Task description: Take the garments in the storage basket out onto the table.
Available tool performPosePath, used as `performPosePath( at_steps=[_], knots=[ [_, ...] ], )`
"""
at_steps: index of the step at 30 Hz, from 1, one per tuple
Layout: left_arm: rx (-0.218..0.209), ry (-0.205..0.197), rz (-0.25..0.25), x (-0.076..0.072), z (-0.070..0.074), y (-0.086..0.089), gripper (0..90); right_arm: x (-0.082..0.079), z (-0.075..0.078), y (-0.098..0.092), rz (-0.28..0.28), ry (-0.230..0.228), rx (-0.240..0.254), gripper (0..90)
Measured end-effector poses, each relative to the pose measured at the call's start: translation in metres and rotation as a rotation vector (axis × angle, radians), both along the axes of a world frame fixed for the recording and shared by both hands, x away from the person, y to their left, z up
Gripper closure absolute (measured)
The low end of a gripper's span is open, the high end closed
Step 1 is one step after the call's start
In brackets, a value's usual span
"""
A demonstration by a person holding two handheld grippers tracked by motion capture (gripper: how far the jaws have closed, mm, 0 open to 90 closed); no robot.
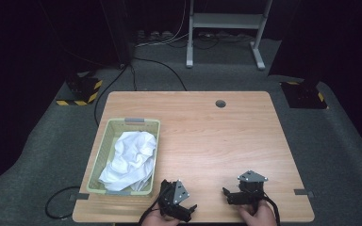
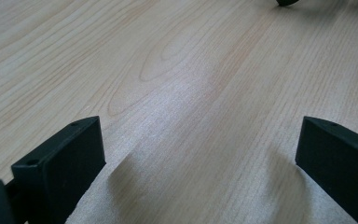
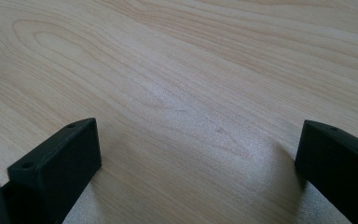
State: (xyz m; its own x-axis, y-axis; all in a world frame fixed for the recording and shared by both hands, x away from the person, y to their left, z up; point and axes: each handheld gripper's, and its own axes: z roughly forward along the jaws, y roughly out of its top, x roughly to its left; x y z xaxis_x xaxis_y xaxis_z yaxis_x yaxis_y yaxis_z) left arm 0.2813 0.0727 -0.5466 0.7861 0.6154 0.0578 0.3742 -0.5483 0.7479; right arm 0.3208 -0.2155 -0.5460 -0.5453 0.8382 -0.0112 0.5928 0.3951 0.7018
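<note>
Left gripper [image 1: 188, 210] and right gripper [image 1: 226, 195] both low near the table's [image 1: 217, 136] front edge, jaws spread wide, nothing between; white cloth [image 1: 131, 159] bunched in green basket [image 1: 104, 150], far-left of both, long axis front-to-back; nearer the left.

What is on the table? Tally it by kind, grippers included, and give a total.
Baskets: 1, pale green basket
Cloths: 1, white cloth in it
Grippers: 2, left gripper and right gripper, both open and empty
Total: 4
</note>
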Motion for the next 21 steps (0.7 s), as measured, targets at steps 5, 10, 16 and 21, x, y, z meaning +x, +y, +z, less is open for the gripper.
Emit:
performPosePath(
  at_steps=[5,10,16,21],
  knots=[
    [-0.038,0.002,0.013,0.000,0.001,0.004,1.6,0.000,0.000,0.000,0.000,0.000,0.000,0.0],
    [-0.087,0.000,0.006,-0.001,0.002,0.009,0.6,0.000,0.000,0.000,0.000,0.000,0.000,0.0],
    [-0.103,-0.018,-0.014,-0.004,0.007,0.013,0.6,0.000,0.000,0.000,-0.001,0.000,0.000,0.0],
    [-0.141,-0.016,-0.020,-0.006,0.013,0.018,0.5,0.000,0.000,0.000,-0.002,0.000,0.001,0.1]
  ],
)
